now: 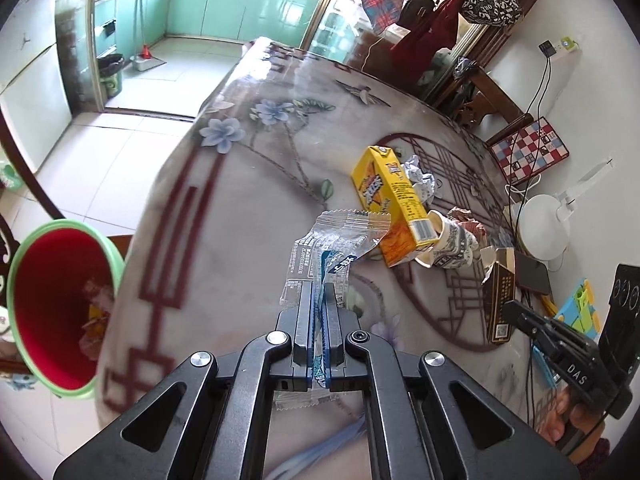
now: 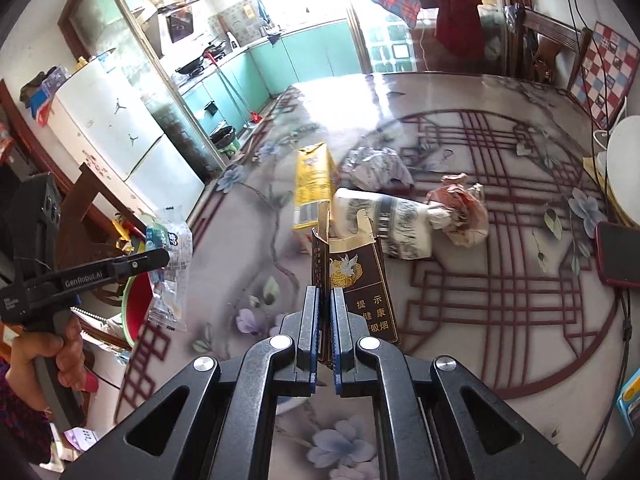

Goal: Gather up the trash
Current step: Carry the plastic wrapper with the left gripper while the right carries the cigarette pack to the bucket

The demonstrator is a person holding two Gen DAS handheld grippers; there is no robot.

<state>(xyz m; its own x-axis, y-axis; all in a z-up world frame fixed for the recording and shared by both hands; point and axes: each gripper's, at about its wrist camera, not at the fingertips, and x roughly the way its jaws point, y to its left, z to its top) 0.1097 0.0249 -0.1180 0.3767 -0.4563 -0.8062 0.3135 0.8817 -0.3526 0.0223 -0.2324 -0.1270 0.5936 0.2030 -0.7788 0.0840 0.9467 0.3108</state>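
Glossy clear-plastic wrapper [image 1: 332,240], seemingly cardboard carton [image 1: 394,196], shiny tablecloth [image 1: 248,200]

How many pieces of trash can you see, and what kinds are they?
Clear wrapper, in left gripper: 1
Dark cigarette pack, in right gripper: 1
Yellow carton: 1
Paper cup: 1
Crumpled balls: 2
Total: 6

"GenRobot.AI" on left gripper [image 2: 158,258], "DAS" on right gripper [image 1: 516,312]
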